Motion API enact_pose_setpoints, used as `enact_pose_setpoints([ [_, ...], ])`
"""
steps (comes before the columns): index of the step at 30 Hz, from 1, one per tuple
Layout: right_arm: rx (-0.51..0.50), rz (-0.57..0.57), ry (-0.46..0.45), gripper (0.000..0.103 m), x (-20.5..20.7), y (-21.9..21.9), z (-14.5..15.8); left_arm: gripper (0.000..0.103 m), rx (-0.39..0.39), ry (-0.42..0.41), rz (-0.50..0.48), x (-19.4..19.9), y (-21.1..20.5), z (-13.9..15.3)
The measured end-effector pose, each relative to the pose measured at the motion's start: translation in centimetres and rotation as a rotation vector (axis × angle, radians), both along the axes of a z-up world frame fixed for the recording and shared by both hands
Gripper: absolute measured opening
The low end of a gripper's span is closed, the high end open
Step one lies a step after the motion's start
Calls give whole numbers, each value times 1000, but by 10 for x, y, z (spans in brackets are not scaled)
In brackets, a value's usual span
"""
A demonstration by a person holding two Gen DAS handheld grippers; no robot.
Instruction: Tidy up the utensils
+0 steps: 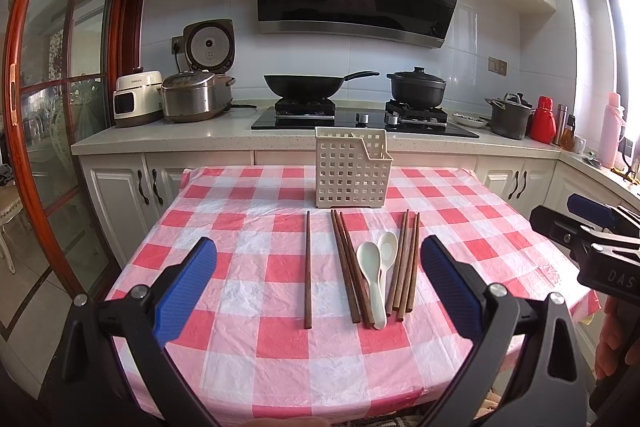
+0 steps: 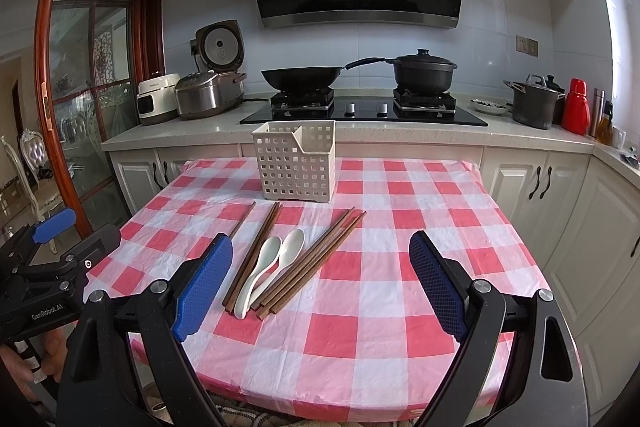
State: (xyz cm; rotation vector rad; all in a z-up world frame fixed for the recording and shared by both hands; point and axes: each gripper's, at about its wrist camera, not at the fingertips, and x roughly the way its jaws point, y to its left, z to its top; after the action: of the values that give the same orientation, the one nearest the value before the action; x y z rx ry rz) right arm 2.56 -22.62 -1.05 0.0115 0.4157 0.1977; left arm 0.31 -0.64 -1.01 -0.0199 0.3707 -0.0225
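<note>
Nothing is lifted yet, so this reads as the very start of the job: every utensil lies flat on the checked counter (image 1: 248,359) and the white basket (image 1: 352,171) stands upright at the far side, with nothing showing above its rim. The left claw (image 1: 320,291) hangs above the near edge with its blue pads spread wide, holding nothing, aimed straight down the row. Right in front of it lies a lone chopstick (image 1: 307,271), off on its own to the left; beside that a bundle of dark chopsticks (image 1: 348,267), then two white spoons (image 1: 376,275) overlapping each other and touching that bundle, then a second chopstick bundle (image 1: 406,263) on the right. The right claw (image 2: 324,287) is equally wide open and empty, held level at about the same height on the near side, its own view showing the spoons (image 2: 272,263) just ahead between its pads. The likely next move, as I judge it, is a descent onto one item; the lone chopstick looks the easiest pick, since nothing crowds it. The spoons may be trickier, as they overlap and could drag their neighbours. Whatever goes first, it then needs tipping upright to drop into the basket.
</note>
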Motion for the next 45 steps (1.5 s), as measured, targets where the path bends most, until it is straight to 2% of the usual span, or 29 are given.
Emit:
enact_pose_setpoints([
  [21, 9, 3, 13, 84, 0, 2, -10, 98, 0, 6, -4, 0, -2, -2],
  [29, 5, -5, 41, 84, 10, 1, -18, 98, -1, 17, -37, 7, 0, -7],
  [38, 17, -9, 162, 84, 46, 1, -45, 98, 17, 143, -19, 42, 11, -33],
  [43, 26, -18, 230, 84, 74, 0, -64, 98, -23, 220, -18, 73, 24, -53],
  [45, 31, -15, 263, 84, 87, 1, -72, 98, -35, 275, -22, 89, 28, -62],
])
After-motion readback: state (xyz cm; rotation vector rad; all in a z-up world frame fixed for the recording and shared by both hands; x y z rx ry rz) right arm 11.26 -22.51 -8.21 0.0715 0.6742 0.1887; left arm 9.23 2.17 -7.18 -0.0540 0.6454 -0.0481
